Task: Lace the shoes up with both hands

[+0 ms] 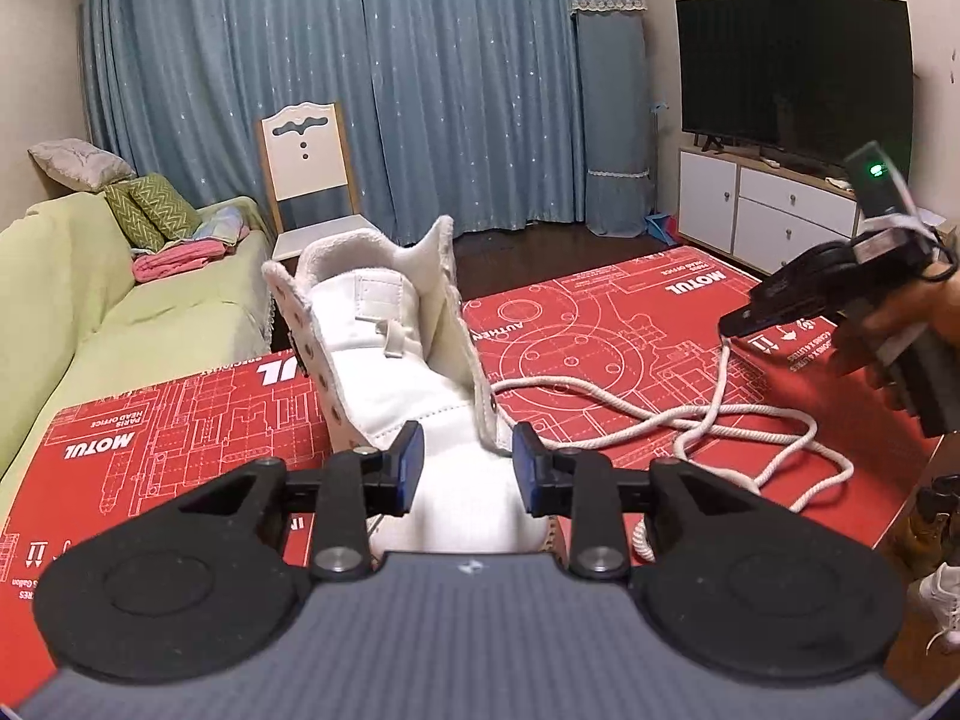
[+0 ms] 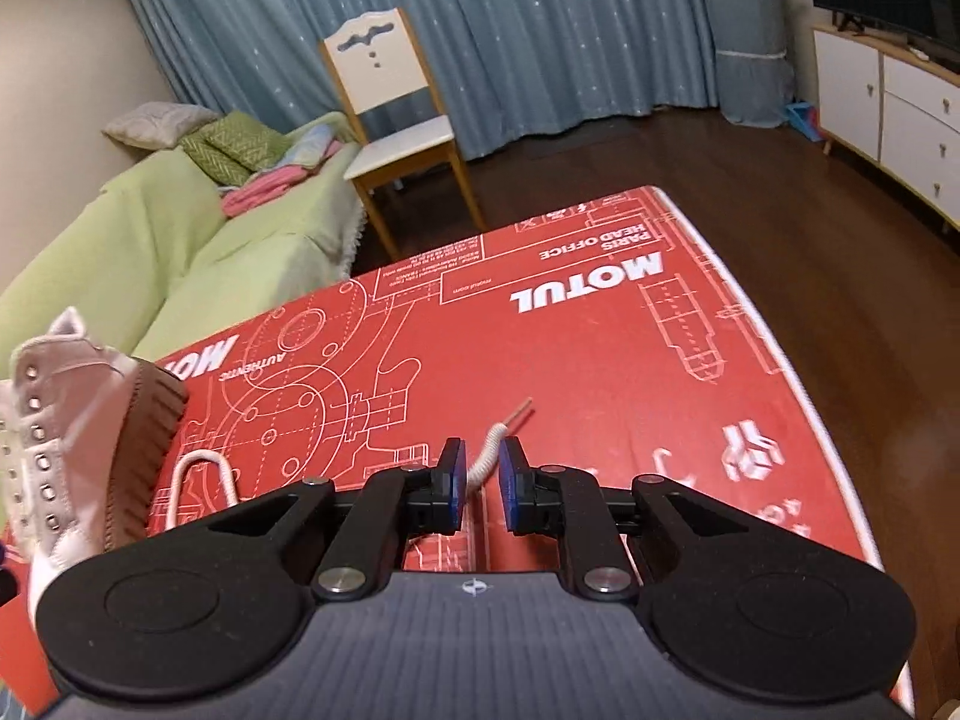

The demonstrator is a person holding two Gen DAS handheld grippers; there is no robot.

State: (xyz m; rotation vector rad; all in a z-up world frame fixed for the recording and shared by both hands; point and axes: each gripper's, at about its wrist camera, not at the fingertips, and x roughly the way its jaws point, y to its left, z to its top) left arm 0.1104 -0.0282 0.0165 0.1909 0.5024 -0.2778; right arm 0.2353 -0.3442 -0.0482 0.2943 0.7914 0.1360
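Observation:
A white high-top shoe [image 1: 390, 372] stands on the red mat [image 1: 600, 312] with its flaps spread and its eyelets bare. My left gripper [image 1: 468, 462] is open over the toe, and white leather shows in the gap. The white lace [image 1: 720, 420] leaves a low eyelet, loops over the mat and rises to my right gripper [image 1: 735, 324], held by a hand [image 1: 900, 312]. In the right wrist view the lace end [image 2: 489, 450] lies between the pads of the right gripper [image 2: 483, 468] with room beside it, its tip poking past. The shoe [image 2: 66, 420] leans at the left, brown sole showing.
The mat [image 2: 600, 360] ends at a white-trimmed edge [image 2: 780, 360] with wooden floor beyond. A green sofa [image 1: 120, 312] and a white chair [image 1: 306, 180] stand behind the shoe. A television [image 1: 792, 72] sits on a white cabinet [image 1: 774, 210]. Other shoes [image 1: 942, 594] lie lower right.

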